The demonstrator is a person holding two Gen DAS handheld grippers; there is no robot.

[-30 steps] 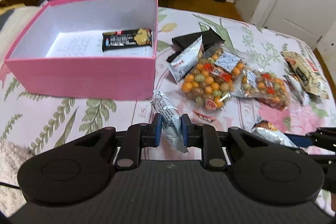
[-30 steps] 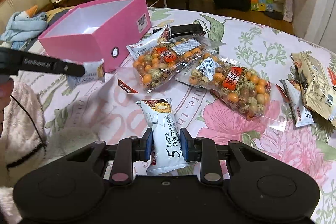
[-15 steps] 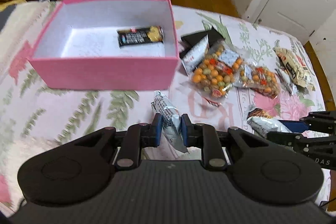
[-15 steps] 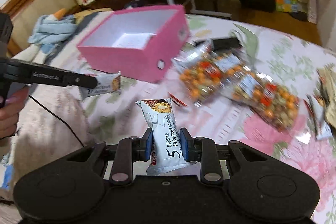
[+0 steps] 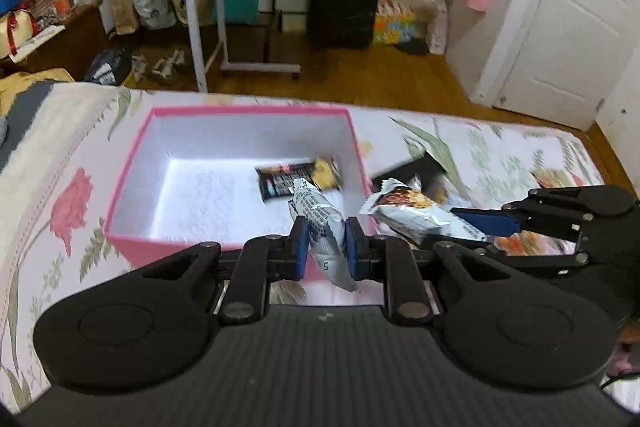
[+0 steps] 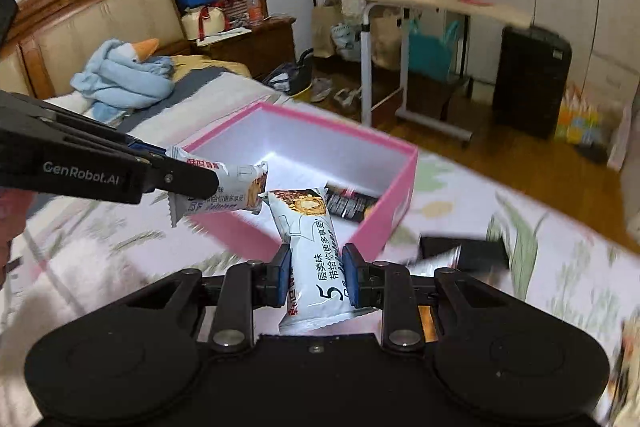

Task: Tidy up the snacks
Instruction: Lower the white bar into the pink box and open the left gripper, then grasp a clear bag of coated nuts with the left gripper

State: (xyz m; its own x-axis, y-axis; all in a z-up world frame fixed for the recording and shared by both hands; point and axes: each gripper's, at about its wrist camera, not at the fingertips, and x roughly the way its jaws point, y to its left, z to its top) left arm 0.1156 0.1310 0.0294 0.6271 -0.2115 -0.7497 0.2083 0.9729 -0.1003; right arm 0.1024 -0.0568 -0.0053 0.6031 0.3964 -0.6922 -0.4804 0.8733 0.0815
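Snack bars (image 5: 324,227) (image 6: 316,247) pinched, one in each gripper (image 5: 327,247) (image 6: 316,269), above pink box's (image 5: 132,163) near edge; dark bar (image 5: 296,179) inside.

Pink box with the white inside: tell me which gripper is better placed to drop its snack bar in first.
Left, probably. The left gripper holds its white snack bar over the pink cardboard box, past its near wall. The right gripper's white bar seems nearer the corner.

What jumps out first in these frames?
The pink box open on the floral bedspread, one dark snack bar inside. Over its near edge, the left gripper and right gripper each clamp a white snack packet.
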